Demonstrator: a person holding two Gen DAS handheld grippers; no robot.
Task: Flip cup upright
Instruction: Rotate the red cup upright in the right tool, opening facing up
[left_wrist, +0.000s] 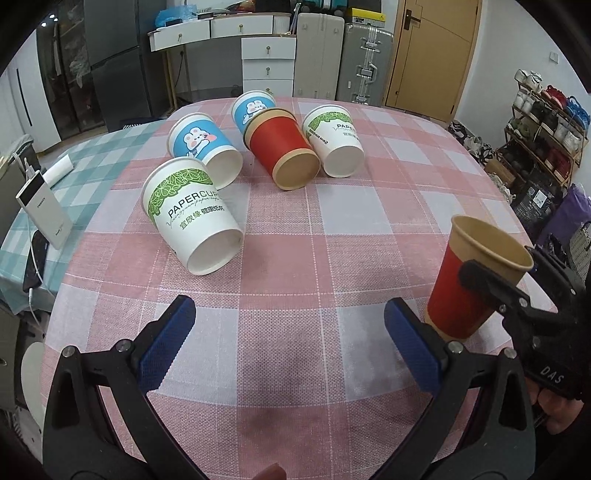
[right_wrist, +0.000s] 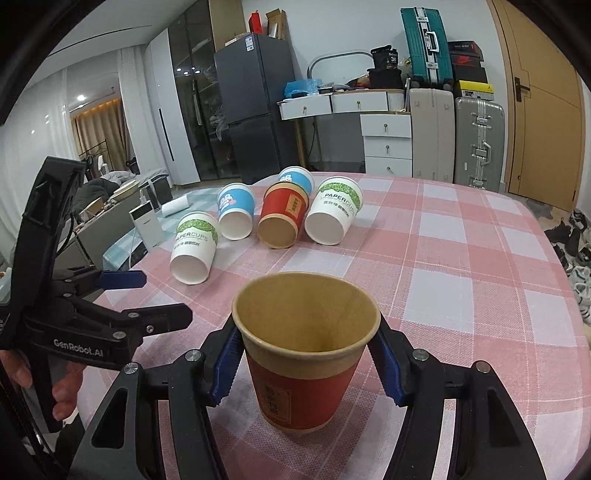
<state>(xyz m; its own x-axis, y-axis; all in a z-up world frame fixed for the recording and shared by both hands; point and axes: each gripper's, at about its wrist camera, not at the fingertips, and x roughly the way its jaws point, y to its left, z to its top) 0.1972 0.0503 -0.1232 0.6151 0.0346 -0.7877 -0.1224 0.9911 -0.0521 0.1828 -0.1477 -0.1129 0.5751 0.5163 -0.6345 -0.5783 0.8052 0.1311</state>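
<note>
Red paper cup with a brown rim (right_wrist: 303, 373) stands upright on the pink checked tablecloth (right_wrist: 461, 280), near its front edge.

The right gripper (right_wrist: 308, 363) has its blue pads against the cup's sides; the left gripper (left_wrist: 291, 349) gapes wide, empty. Five other paper cups (left_wrist: 195, 218) lie tipped toward the far edge.

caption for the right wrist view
Right gripper holds an upright red cup on the checked tablecloth; five cups lie beyond.

"PAPERCUPS" on white cup (right_wrist: 194, 243); "GenRobot.AI" on left claw (right_wrist: 144, 295); "DAS", perhaps partial, right claw (left_wrist: 495, 291).
</note>
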